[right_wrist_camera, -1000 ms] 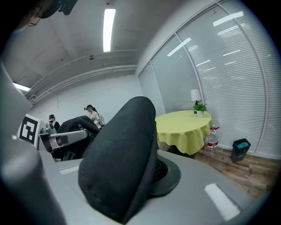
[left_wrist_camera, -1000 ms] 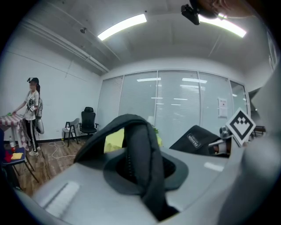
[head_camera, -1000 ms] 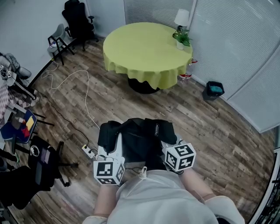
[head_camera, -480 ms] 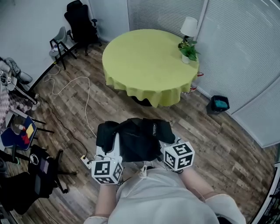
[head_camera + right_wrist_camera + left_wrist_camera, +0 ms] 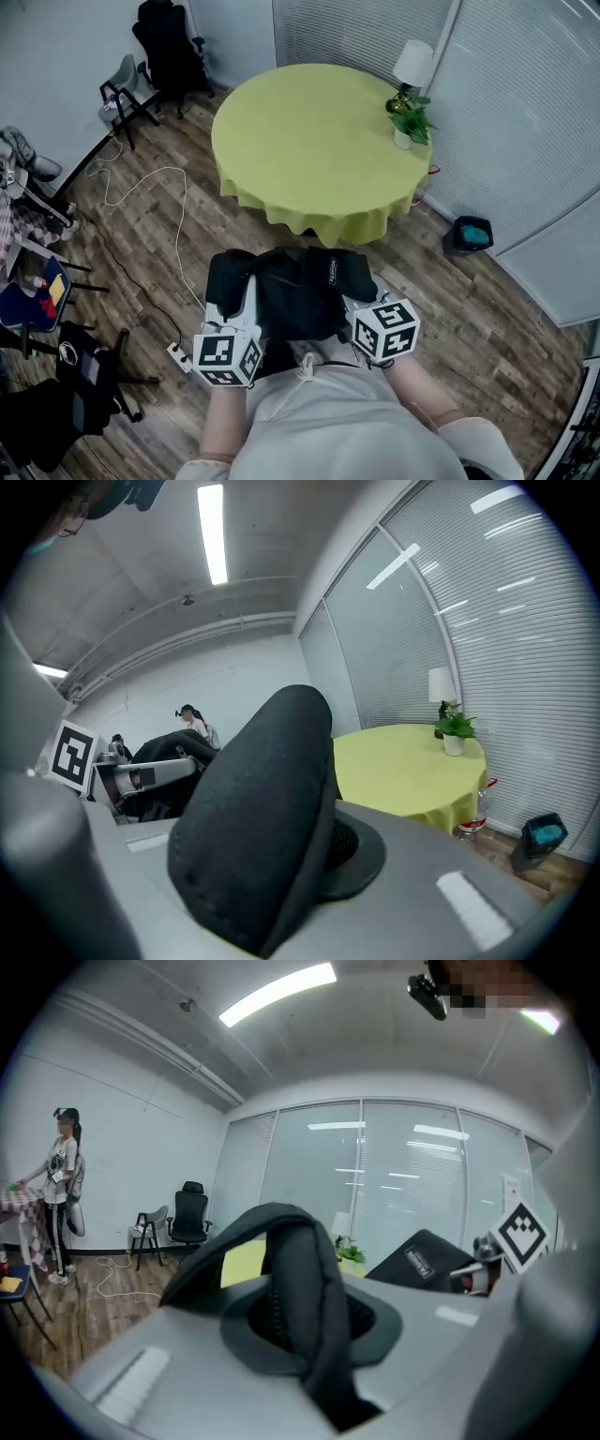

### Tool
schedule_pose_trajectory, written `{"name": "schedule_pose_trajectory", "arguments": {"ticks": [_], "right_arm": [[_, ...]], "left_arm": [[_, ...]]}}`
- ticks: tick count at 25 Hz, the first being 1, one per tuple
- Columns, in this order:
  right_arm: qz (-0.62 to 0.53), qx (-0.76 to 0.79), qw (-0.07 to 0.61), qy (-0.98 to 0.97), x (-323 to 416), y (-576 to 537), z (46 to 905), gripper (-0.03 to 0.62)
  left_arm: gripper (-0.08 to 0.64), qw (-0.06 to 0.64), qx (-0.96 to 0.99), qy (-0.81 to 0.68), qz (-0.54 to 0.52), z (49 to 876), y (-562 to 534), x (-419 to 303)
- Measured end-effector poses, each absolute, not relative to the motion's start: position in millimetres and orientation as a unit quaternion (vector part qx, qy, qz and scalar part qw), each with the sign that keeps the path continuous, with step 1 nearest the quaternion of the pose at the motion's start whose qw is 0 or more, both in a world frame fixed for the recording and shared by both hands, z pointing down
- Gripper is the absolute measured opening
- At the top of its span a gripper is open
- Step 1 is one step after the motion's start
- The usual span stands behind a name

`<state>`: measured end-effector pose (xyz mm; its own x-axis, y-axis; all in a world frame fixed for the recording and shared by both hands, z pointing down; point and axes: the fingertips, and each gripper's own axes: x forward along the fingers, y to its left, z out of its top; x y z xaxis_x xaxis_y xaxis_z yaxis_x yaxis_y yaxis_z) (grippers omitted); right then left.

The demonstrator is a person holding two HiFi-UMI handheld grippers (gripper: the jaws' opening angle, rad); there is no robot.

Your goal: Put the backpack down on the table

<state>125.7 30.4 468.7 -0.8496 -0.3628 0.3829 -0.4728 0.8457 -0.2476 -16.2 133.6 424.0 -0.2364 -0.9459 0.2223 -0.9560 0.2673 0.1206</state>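
Left tool [image 5: 240, 298] and right tool [image 5: 362, 302] each clamp a strap [image 5: 296, 1283] of the backpack [image 5: 300, 291], which hangs over the floor [image 5: 469, 314] short of the desk [image 5: 309, 141]. Best keep both level and clear the rim before lowering.

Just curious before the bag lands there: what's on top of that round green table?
A small potted plant and a white-shaded lamp stand at the table's far right edge. The yellow-green cloth hides the tabletop itself.
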Motion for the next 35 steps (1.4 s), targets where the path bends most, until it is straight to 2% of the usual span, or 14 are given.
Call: {"name": "schedule_pose_trajectory", "arguments": {"ticks": [6, 25, 35], "right_arm": [[0.174, 0.25, 0.163, -0.939, 100, 2, 468, 0.032], [0.184, 0.379, 0.127, -0.898, -59, -73, 441, 0.032], [0.187, 0.388, 0.137, -0.892, -87, -124, 441, 0.032]], "left_arm": [[0.043, 0.128, 0.633, -0.763, 0.021, 423, 96, -47], [0.043, 0.109, 0.738, -0.665, 0.038, 392, -20, -229], [0.043, 0.123, 0.746, -0.654, 0.031, 396, -73, -261]]}}
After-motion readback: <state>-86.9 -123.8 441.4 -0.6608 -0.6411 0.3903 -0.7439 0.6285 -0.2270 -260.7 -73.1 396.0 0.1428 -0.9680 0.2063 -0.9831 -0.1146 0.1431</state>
